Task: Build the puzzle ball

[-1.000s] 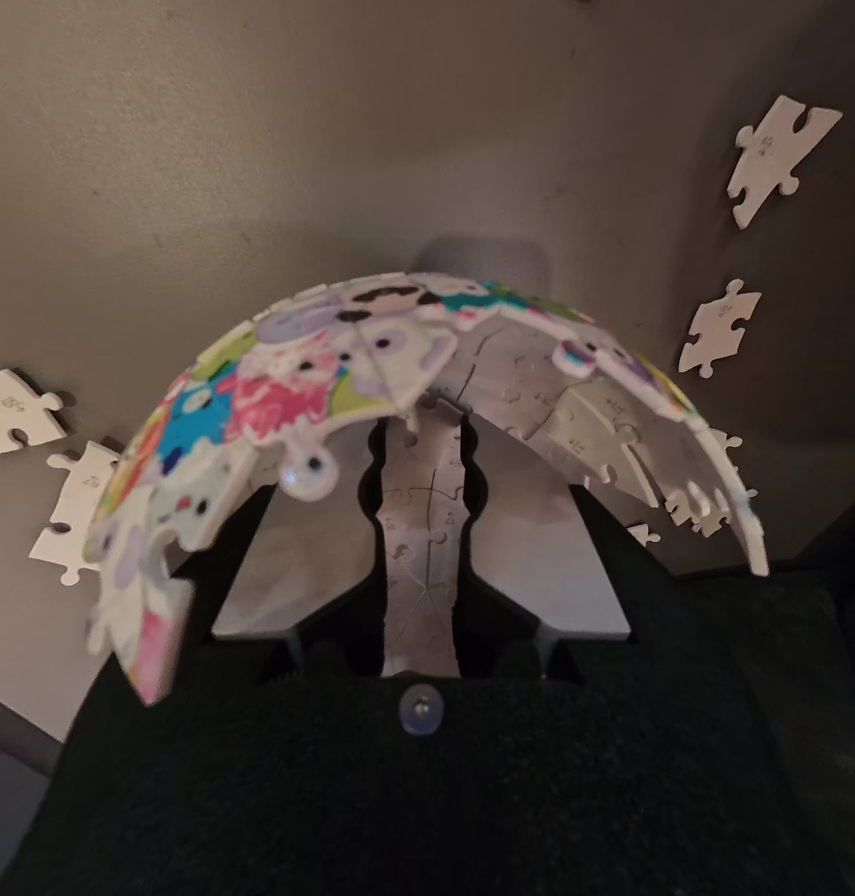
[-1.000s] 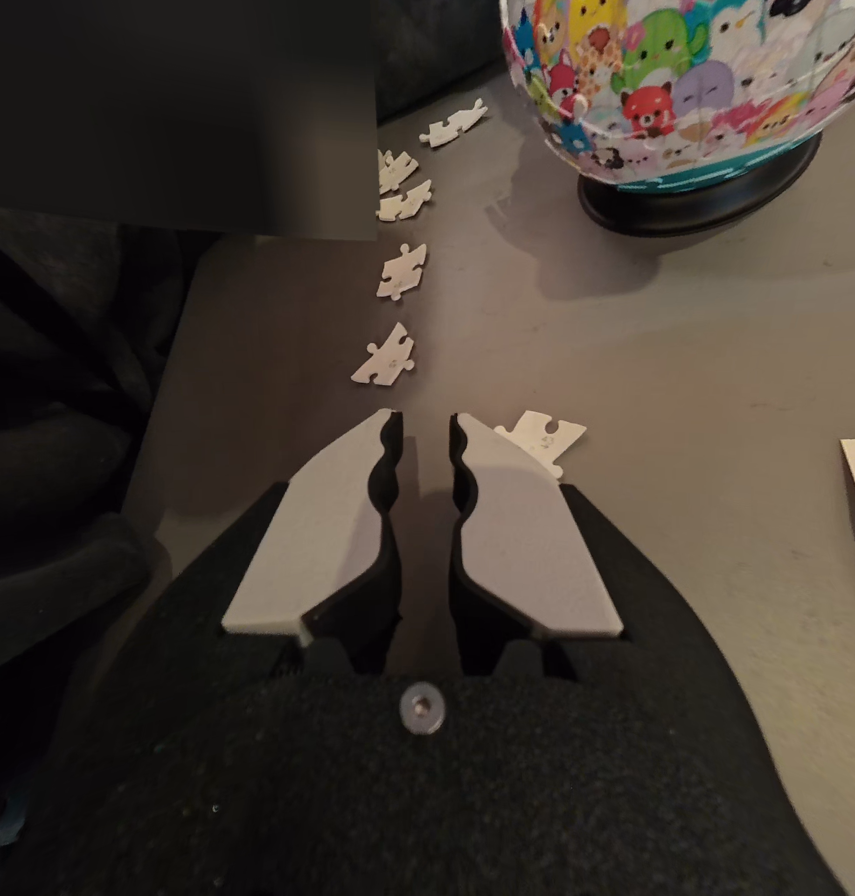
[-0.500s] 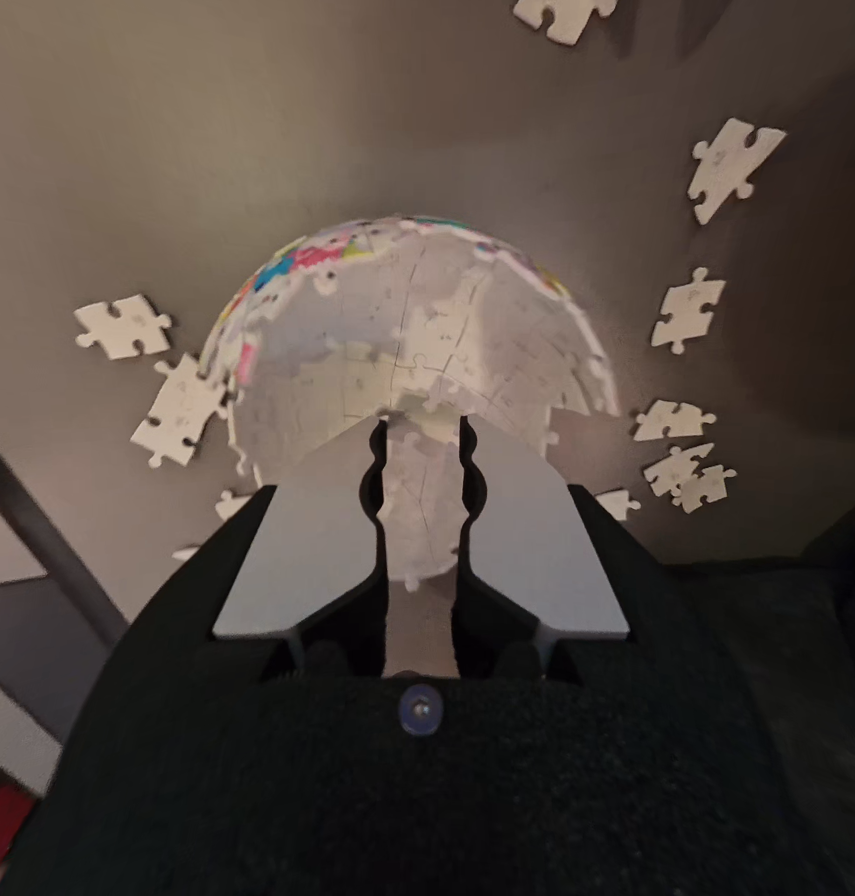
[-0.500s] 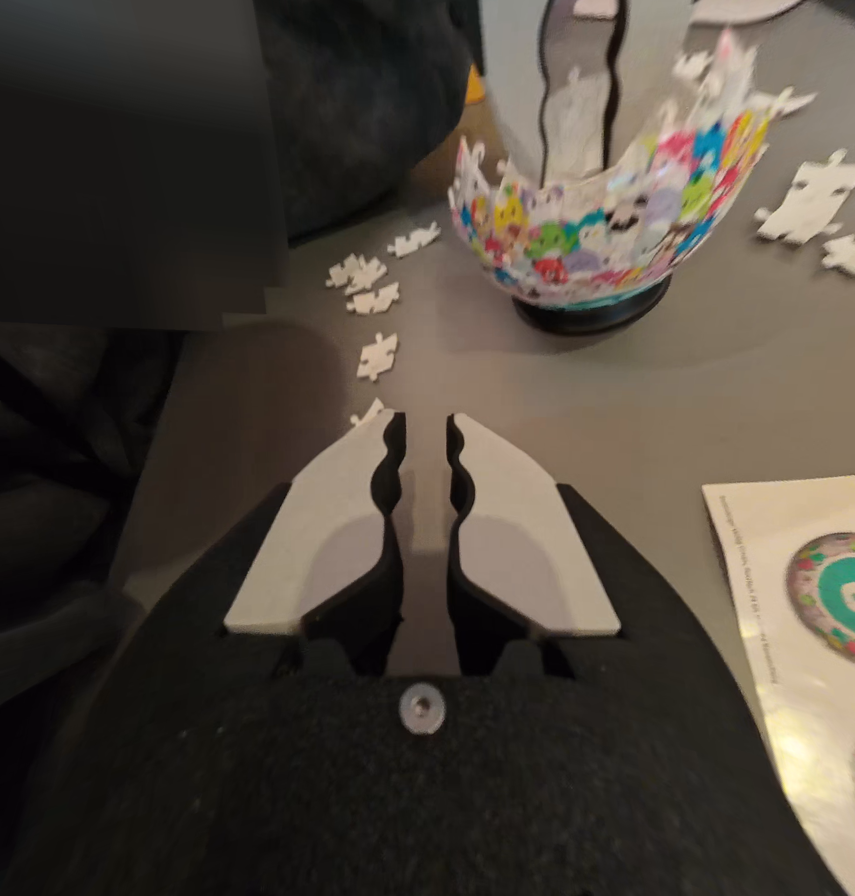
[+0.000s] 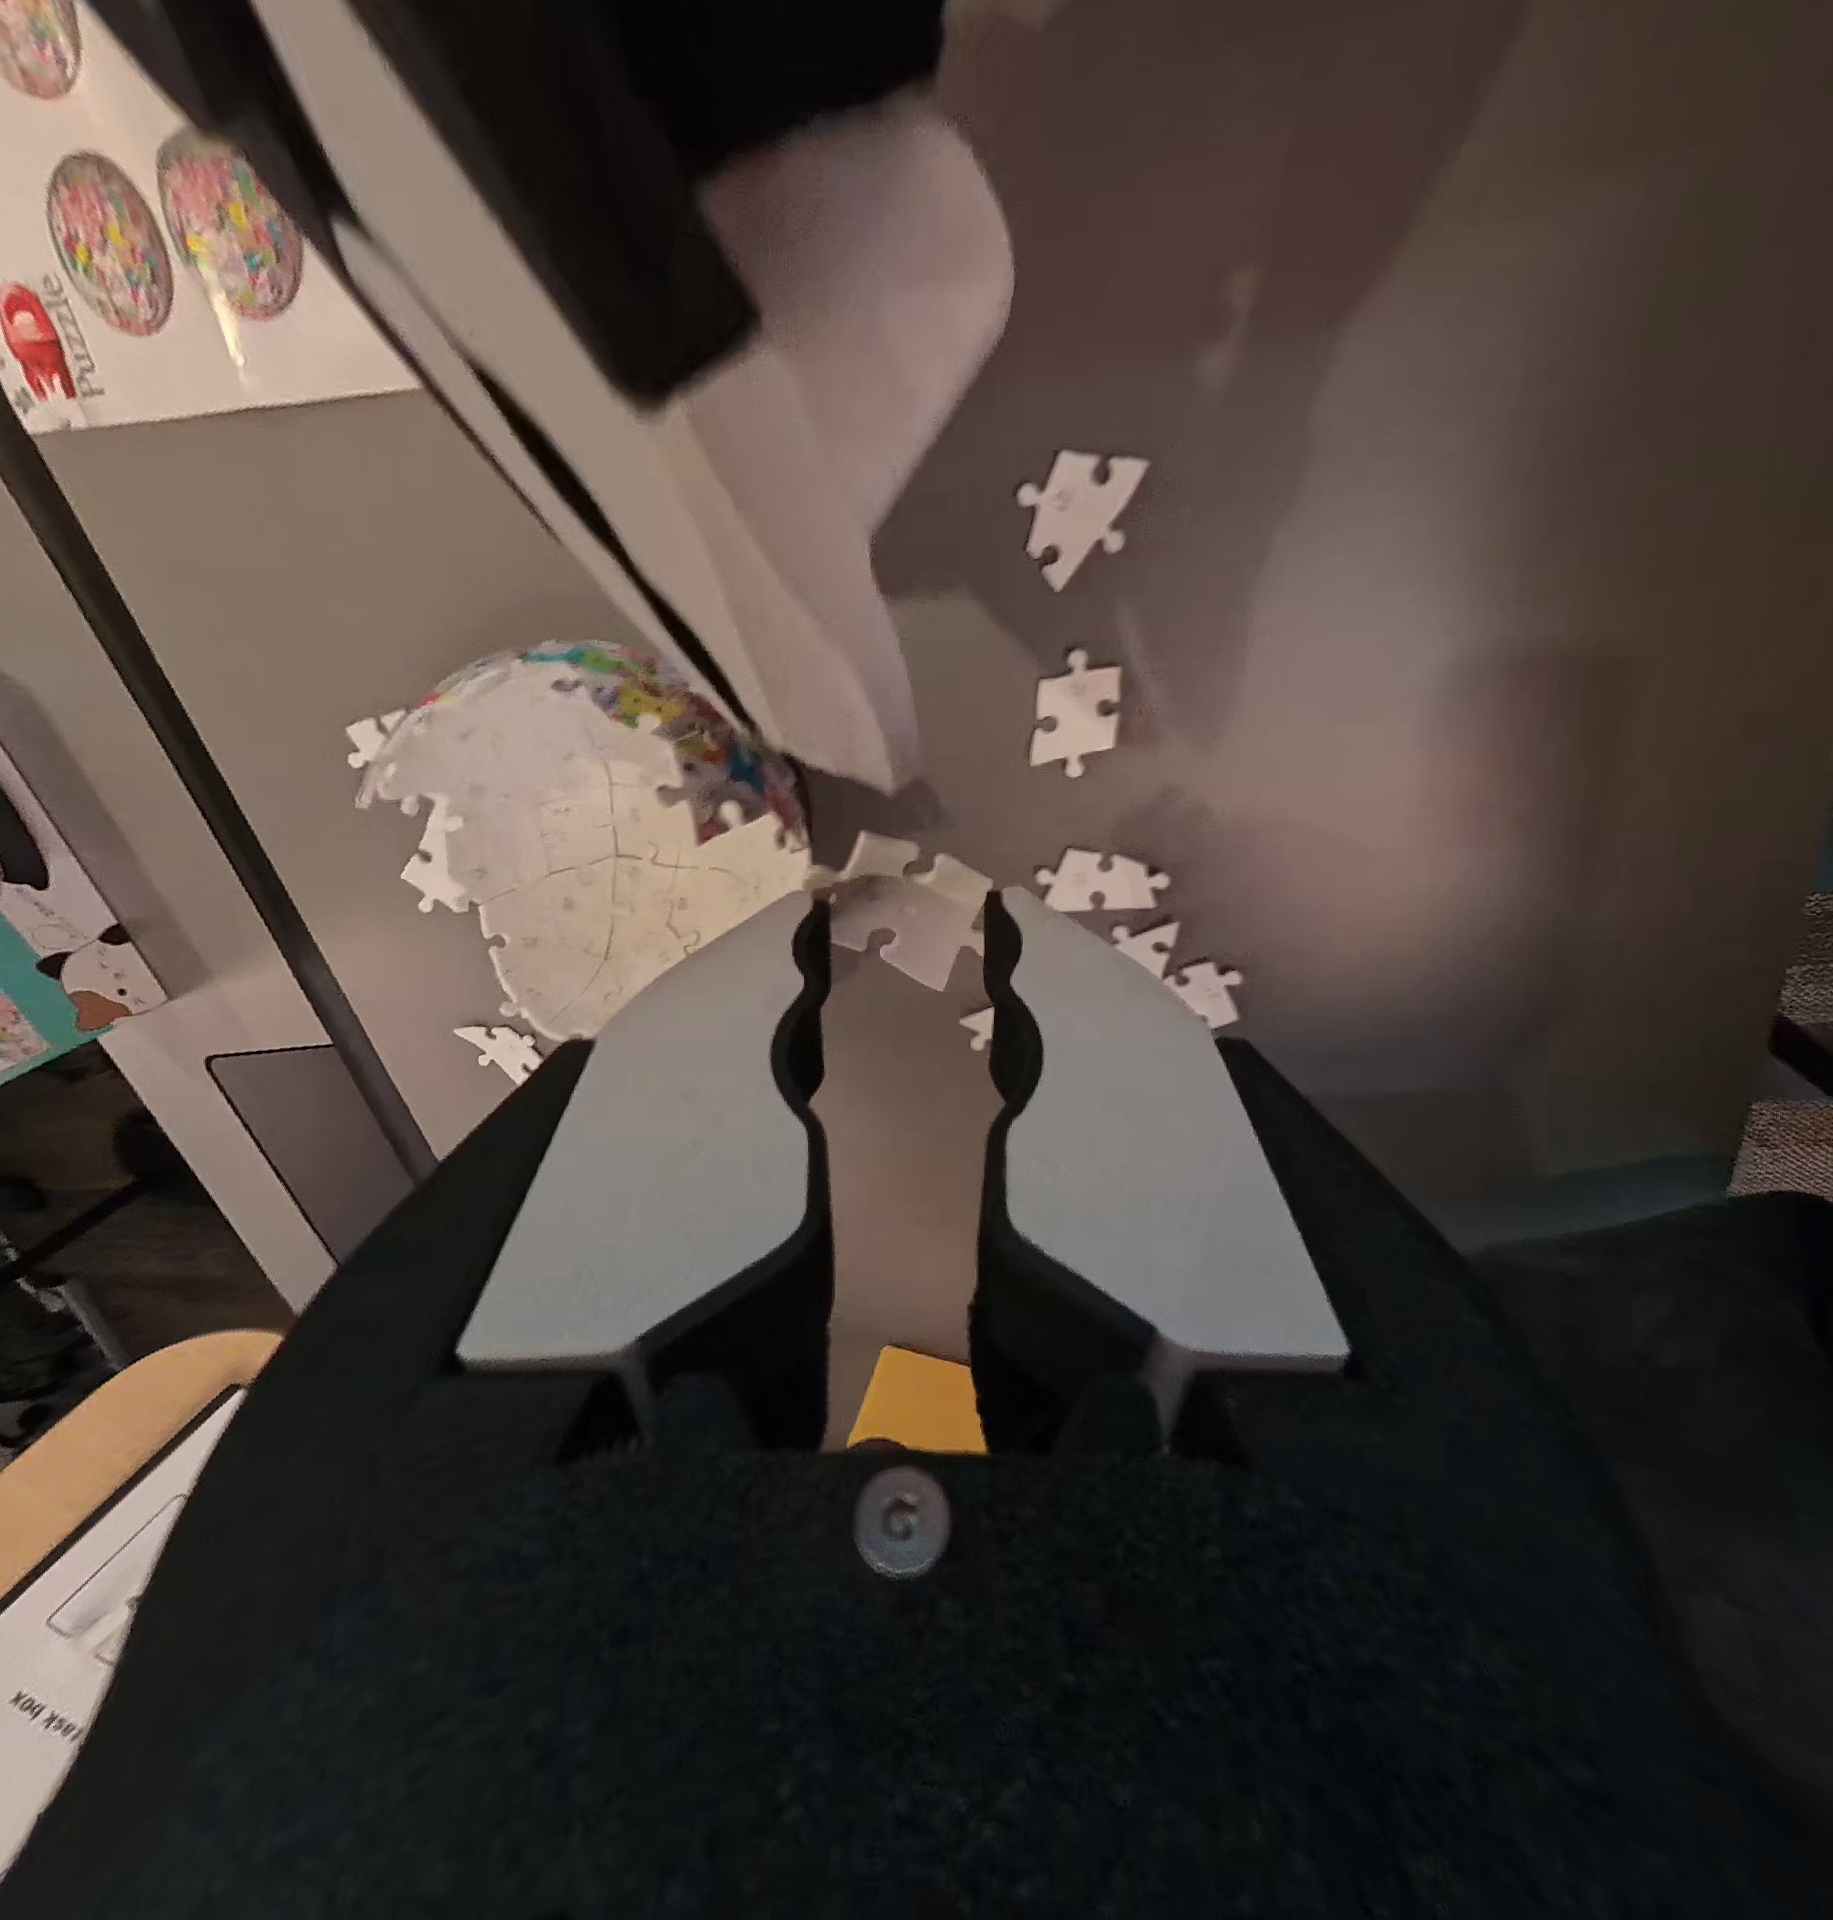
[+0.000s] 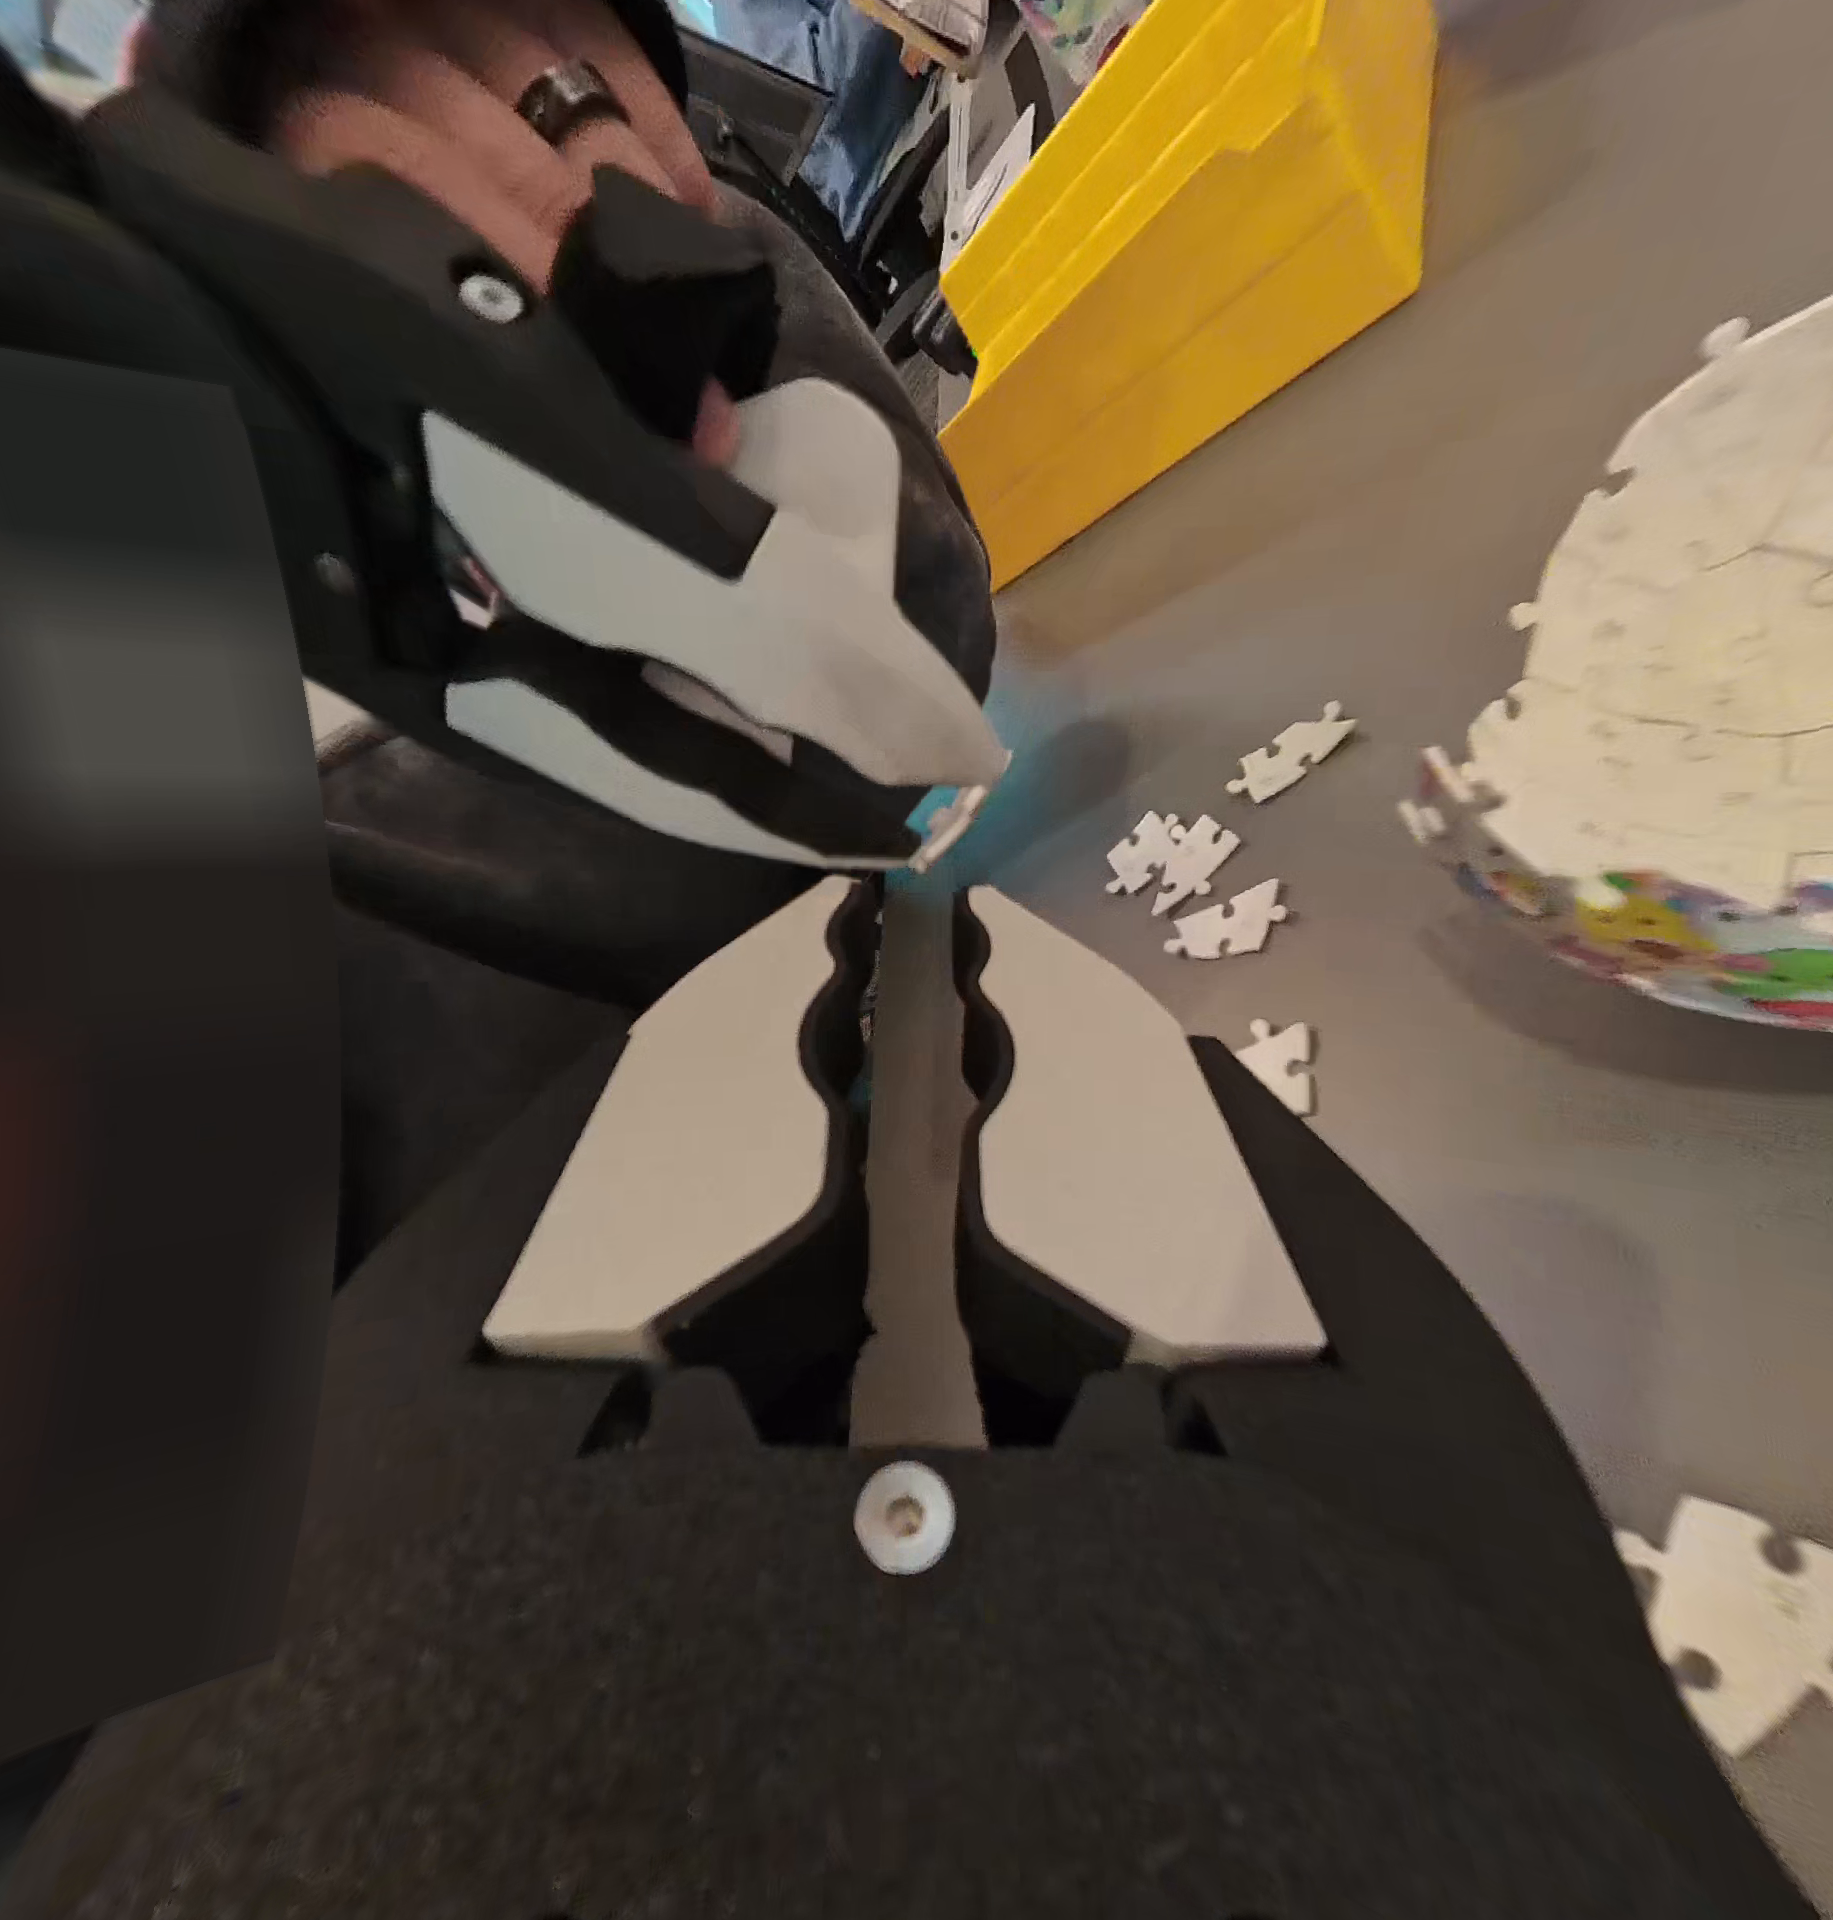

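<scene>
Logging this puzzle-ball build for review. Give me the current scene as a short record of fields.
left gripper: closed on a white-backed cardboard puzzle piece, held across its tips
right gripper: open, nothing between its fingers, tips close to the left gripper's
puzzle ball: half-built colourful shell, white inside showing, on the grey table
loose pieces: several white-backed ones scattered on the table beside the ball
background: yellow plastic bin on the table's far side
</scene>
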A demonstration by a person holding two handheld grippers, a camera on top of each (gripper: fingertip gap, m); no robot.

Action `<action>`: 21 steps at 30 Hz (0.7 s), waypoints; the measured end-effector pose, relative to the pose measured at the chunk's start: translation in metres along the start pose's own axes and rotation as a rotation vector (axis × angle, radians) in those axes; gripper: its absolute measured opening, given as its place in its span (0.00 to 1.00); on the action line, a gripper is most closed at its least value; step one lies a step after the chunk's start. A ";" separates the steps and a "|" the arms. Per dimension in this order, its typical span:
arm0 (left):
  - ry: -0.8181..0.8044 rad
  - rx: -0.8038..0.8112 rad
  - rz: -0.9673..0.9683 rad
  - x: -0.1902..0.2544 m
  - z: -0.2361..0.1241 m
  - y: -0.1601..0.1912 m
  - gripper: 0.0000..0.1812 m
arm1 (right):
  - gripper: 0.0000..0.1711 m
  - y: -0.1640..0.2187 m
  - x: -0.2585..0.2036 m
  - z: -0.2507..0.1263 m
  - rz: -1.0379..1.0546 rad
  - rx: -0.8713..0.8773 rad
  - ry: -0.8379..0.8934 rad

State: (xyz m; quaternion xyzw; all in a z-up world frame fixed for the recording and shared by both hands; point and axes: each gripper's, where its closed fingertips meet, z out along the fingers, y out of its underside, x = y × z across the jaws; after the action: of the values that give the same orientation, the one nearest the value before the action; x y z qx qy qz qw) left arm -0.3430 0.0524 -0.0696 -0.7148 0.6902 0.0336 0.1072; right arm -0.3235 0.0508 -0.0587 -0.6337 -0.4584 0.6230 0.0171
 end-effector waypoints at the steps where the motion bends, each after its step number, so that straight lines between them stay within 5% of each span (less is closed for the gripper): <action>1: -0.009 0.003 0.010 0.005 0.000 -0.005 0.15 | 0.08 0.003 -0.001 0.003 0.004 0.005 0.011; 5: -0.020 0.016 0.036 0.019 -0.001 -0.023 0.15 | 0.04 0.018 -0.008 0.003 0.052 0.003 0.003; 7: -0.030 0.045 0.062 0.023 -0.004 -0.034 0.02 | 0.01 0.029 -0.005 0.000 0.051 -0.030 0.050; 12: -0.024 0.141 -0.040 0.024 -0.004 -0.047 0.07 | 0.01 0.039 -0.007 -0.021 0.015 0.059 0.102; 16: 0.005 0.431 -0.335 0.023 -0.004 -0.061 0.16 | 0.01 0.038 -0.018 -0.039 -0.091 0.272 0.090; 21: -0.008 0.804 -0.609 0.030 -0.010 -0.074 0.13 | 0.01 0.034 -0.037 -0.048 -0.205 0.480 0.074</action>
State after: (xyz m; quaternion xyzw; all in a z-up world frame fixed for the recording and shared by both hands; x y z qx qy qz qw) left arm -0.2687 0.0229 -0.0580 -0.7856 0.4084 -0.2653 0.3816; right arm -0.2589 0.0354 -0.0394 -0.5841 -0.3581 0.6854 0.2466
